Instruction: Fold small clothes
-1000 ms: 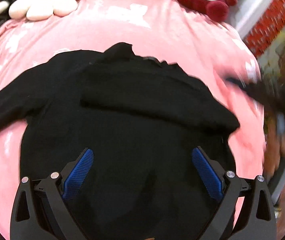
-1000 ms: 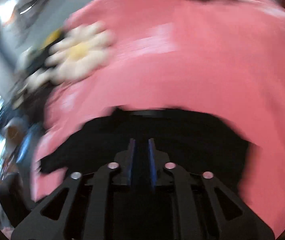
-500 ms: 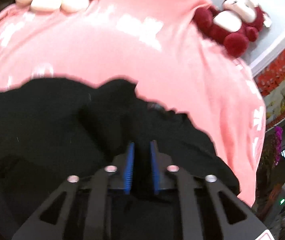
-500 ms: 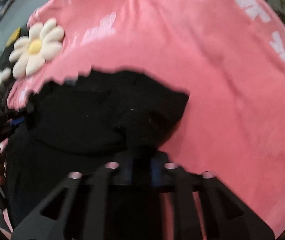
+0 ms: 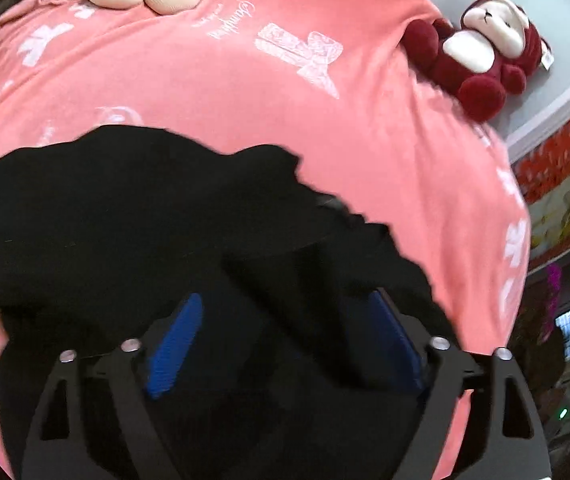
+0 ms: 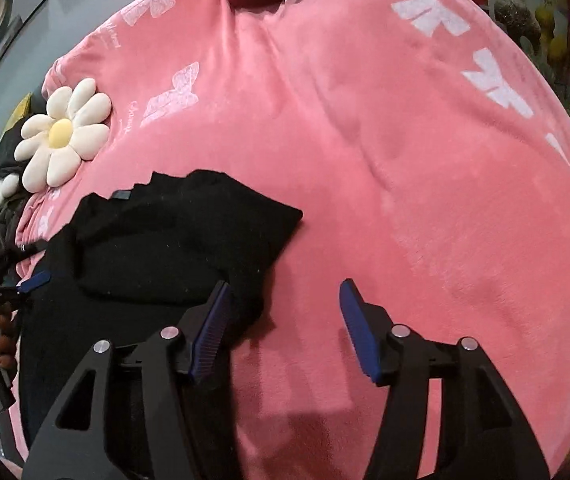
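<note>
At nine o'clock the left gripper is seen with jaws spread wide over the black top, nothing clamped; the garment lies partly folded on the pink blanket. At three o'clock the right gripper is likewise parted, empty. The next fold is best taken by a clean edge, but black layers are barely told apart, and the near hem is cut off
</note>
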Tool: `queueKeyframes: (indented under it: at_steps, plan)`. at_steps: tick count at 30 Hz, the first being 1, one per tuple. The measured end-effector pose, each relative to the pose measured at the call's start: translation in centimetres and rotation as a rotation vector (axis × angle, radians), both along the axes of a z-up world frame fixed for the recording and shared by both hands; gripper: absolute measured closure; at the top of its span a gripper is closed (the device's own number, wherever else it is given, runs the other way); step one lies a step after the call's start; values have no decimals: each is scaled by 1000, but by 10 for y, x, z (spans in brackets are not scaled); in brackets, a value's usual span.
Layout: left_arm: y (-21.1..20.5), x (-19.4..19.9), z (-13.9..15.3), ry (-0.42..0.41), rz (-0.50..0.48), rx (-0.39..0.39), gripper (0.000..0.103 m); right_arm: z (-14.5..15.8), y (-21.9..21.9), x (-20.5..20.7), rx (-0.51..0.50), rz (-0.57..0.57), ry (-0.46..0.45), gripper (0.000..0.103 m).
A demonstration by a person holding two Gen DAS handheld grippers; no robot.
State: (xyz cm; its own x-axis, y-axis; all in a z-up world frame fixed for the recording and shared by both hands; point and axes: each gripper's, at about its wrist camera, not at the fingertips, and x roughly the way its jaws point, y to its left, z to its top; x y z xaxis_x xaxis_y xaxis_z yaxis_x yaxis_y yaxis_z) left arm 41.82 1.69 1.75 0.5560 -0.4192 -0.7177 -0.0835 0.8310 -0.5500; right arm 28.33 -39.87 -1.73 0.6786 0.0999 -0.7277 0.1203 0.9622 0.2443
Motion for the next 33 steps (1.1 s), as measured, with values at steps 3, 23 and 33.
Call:
queueKeyframes:
  at_steps: [3, 23, 33]
  plan:
    - [-23, 23, -17, 100, 1, 15, 17, -5, 4, 5, 6, 7, 19, 48]
    - [33, 3, -19, 0, -9, 52, 95, -47, 2, 107, 293, 71, 181, 44]
    - [15, 8, -28, -20, -56, 143, 95, -34, 0, 152, -6, 90, 178, 91]
